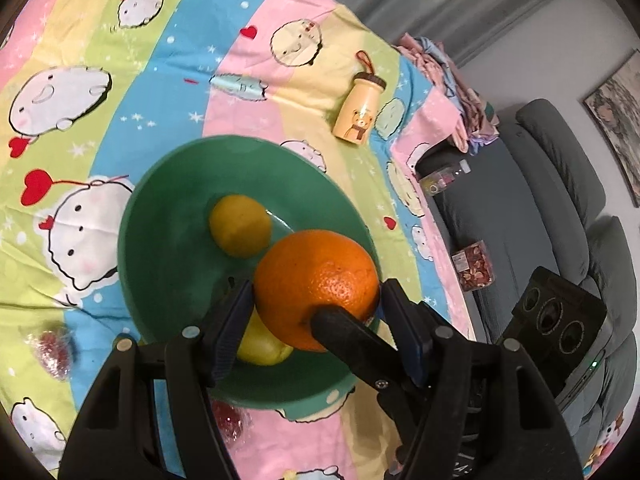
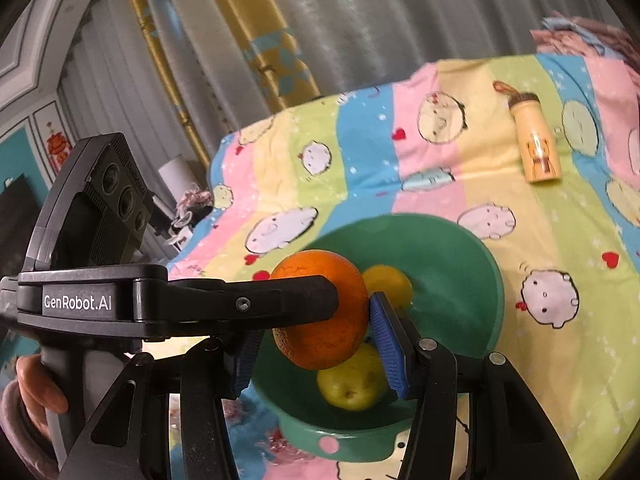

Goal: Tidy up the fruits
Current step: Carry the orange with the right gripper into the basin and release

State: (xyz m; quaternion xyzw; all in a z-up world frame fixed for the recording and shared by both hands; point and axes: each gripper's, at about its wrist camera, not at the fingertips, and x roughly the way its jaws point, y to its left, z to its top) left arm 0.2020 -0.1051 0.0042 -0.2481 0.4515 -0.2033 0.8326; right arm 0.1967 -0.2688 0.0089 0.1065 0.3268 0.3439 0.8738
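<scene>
Left wrist view: one orange (image 1: 316, 308), one lemon (image 1: 240, 225), one bowl (image 1: 160, 240).

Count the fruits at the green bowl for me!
3: an orange held over the green bowl, a lemon inside it, and a yellow-green fruit under the orange. Others could hide beneath.

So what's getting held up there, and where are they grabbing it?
The orange, above the green bowl. The left hand-held gripper and the right hand-held gripper each seem to squeeze it across its middle, pads on opposite sides.
</scene>
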